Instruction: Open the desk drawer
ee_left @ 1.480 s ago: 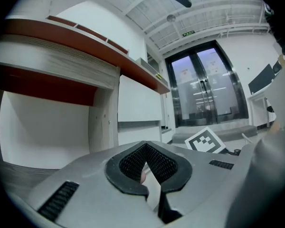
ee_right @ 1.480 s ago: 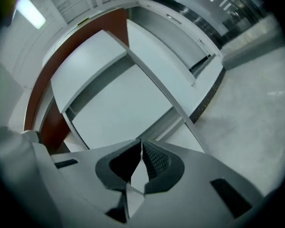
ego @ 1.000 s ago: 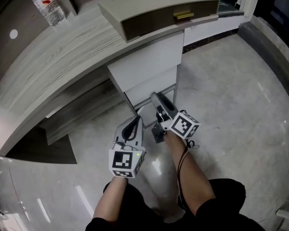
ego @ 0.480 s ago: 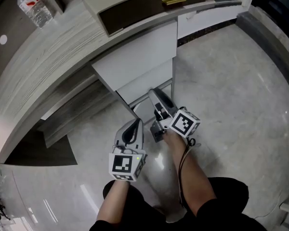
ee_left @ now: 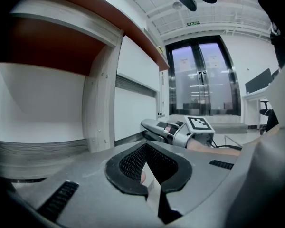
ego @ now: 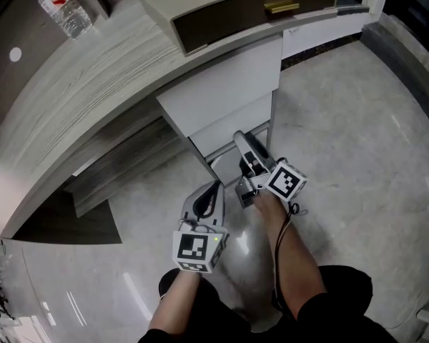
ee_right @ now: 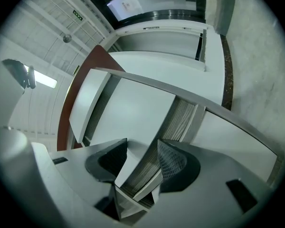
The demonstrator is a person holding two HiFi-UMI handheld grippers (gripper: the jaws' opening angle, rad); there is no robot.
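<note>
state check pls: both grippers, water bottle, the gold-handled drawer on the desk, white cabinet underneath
left gripper: shut, nothing in it.
right gripper: open, jaws have just been opening, nothing between them.
water bottle: upright on the desk.
gold-handled drawer: looks pushed in, not touched by either gripper.
white cabinet: under the desk; cannot tell whether any drawer in it is open.

the drawer front (ego: 222, 100) is sitting just ahead of the right gripper (ego: 242, 140), under the desk top (ego: 93, 84). the left gripper (ego: 216, 186) is hanging back-left of it. a water bottle (ego: 61, 7) is standing far ahead-left on the desk top.
</note>
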